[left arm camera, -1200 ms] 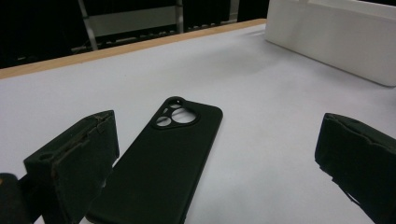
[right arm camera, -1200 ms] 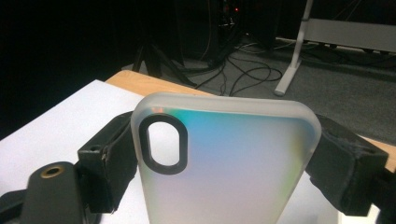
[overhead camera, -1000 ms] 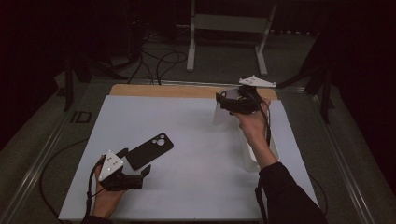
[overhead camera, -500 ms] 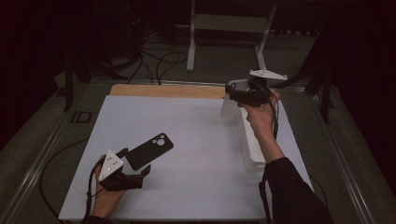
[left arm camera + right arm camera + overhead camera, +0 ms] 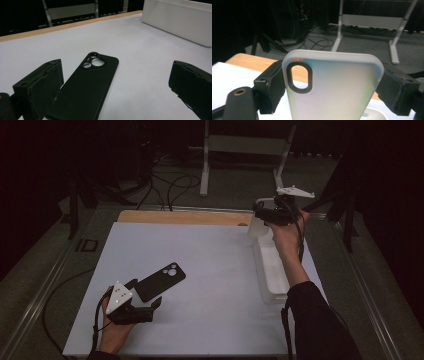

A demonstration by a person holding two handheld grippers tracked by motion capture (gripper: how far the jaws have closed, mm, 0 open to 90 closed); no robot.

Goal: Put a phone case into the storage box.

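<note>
A black phone case [image 5: 161,280] lies flat on the white table top, camera hole pointing away from me. My left gripper [image 5: 146,294] rests on the table just in front of it with its jaws wide open. In the left gripper view the black phone case [image 5: 87,85] lies close to the left jaw and touches neither pad. My right gripper [image 5: 260,215] is raised over the far right of the table, shut on a translucent white phone case [image 5: 257,227]. In the right gripper view both pads press on the sides of the translucent white phone case [image 5: 332,92], which stands upright.
A long white tray [image 5: 272,270] lies along the right side of the table under my right forearm, also seen as the white tray [image 5: 180,20]. A wooden strip [image 5: 185,216] runs along the far edge. Beyond it are cables and a metal stand [image 5: 240,145] on the floor.
My right hand has carried the translucent case to the right and a little higher, toward the far end of the tray. The left gripper and the black case have stayed put.
</note>
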